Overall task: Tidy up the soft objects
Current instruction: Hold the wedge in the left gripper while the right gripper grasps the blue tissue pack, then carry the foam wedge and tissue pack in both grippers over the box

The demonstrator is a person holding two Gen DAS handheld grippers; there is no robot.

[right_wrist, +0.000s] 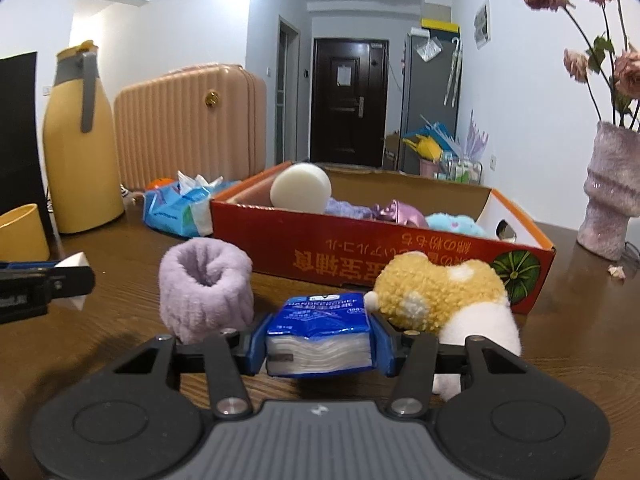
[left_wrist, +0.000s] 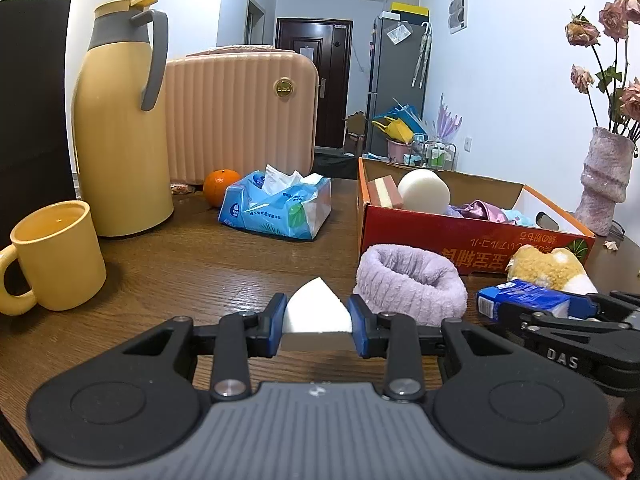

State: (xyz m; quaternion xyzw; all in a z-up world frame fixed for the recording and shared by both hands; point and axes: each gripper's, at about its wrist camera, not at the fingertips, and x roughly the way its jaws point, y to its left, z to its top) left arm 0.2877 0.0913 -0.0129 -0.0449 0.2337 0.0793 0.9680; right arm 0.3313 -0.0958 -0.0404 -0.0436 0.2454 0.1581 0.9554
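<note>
Left claw (left_wrist: 318, 322) is clamped on a white wedge sponge (left_wrist: 316, 312), blue pads pressing its two flanks, held just above the tabletop (left_wrist: 200, 264). Right claw (right_wrist: 319, 344) is clamped on a blue tissue pack (right_wrist: 320, 328), pads on its short sides; whether the pack is lifted or resting cannot be told.

Handling, as judged: both items are light and compressible. The sponge will deform under pressure and spring back, so a mid-flank hold suits it. The tissue pack has a slick film wrapper and may slide; gripping across the paper stack, as now, looks sound.

Still loose on the tabletop: a lilac fleece band (right_wrist: 206, 288), soft and floppy, best pinched through one wall, and a yellow plush toy (right_wrist: 444, 296) touching the right claw's outer finger, best taken at a limb or the narrow body.

The red cardboard box (right_wrist: 380, 256) stands just beyond, already holding a round sponge (right_wrist: 300, 192) and other soft pieces.

Obscured: the box floor behind its near wall, the plush's lower part behind the claw, and the underside of both held items.
</note>
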